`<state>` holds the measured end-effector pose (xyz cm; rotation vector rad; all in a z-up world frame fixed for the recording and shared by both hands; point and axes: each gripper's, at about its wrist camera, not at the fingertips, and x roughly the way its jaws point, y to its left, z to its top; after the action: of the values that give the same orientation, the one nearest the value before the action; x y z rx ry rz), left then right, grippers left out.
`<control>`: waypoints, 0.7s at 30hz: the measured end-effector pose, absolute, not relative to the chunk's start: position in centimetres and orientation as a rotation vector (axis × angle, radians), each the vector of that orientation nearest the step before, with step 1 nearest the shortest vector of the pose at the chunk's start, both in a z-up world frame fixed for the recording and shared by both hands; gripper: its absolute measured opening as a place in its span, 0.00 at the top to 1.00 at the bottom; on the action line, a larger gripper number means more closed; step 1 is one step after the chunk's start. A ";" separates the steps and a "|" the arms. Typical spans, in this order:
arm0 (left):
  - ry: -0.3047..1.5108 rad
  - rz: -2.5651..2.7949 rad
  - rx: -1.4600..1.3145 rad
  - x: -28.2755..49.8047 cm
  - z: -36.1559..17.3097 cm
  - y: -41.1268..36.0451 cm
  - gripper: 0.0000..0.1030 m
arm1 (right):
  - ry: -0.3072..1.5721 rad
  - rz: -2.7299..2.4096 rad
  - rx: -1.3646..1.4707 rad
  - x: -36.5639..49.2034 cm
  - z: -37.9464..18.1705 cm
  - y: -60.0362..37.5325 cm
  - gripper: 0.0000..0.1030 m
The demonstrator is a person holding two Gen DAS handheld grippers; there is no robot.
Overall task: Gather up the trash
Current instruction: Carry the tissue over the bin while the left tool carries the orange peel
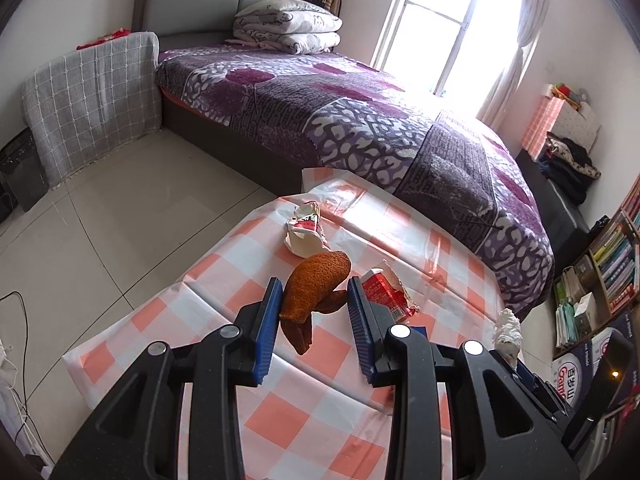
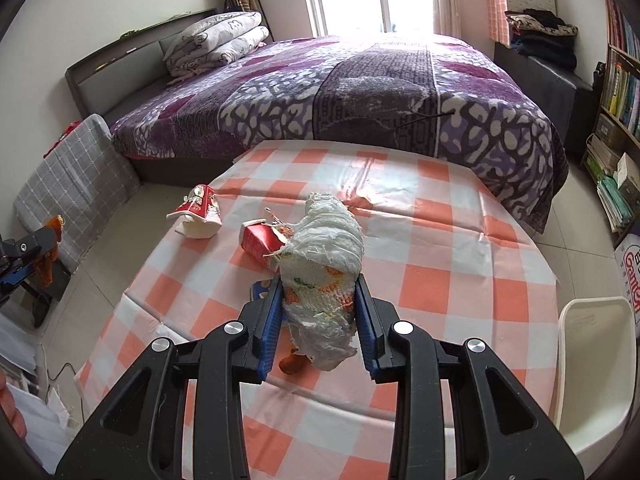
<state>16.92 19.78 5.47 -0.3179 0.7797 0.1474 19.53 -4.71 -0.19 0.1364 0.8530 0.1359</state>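
Note:
My left gripper [image 1: 314,286] is shut on an orange-brown peel [image 1: 312,284], whose darker end hangs below the blue pads. In the right wrist view the same gripper shows at the far left, off the table's side, with the peel [image 2: 50,252] dangling. My right gripper [image 2: 318,284] is shut on a crumpled white plastic wad [image 2: 328,240] with orange and green print, lifted above the table. A crushed red-and-white cup [image 2: 198,216] and a torn red carton [image 2: 260,240] lie on the checked tablecloth [image 2: 440,240]. A small orange scrap [image 2: 292,362] lies under the wad.
A bed with a purple cover [image 2: 360,92] stands right behind the table. A white chair [image 2: 592,360] is at the table's right side. Bookshelves [image 2: 624,80] line the right wall. A grey checked cover [image 1: 96,96] drapes furniture beside tiled floor on the left.

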 end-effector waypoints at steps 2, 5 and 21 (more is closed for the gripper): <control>0.787 0.141 -0.302 17.1 5.2 19.0 0.67 | 0.870 0.119 0.158 19.4 -0.7 -5.9 0.69; 0.798 0.126 -0.286 17.4 4.9 17.7 0.67 | 0.886 0.100 0.176 19.5 -1.0 -7.3 0.69; 0.817 0.015 -0.209 18.6 4.5 9.5 0.67 | 0.865 0.002 0.171 18.4 -0.4 -12.9 0.68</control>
<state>18.65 9.50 4.53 -0.2090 0.8170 0.0149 18.35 -12.93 -0.39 0.1708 0.8651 0.0019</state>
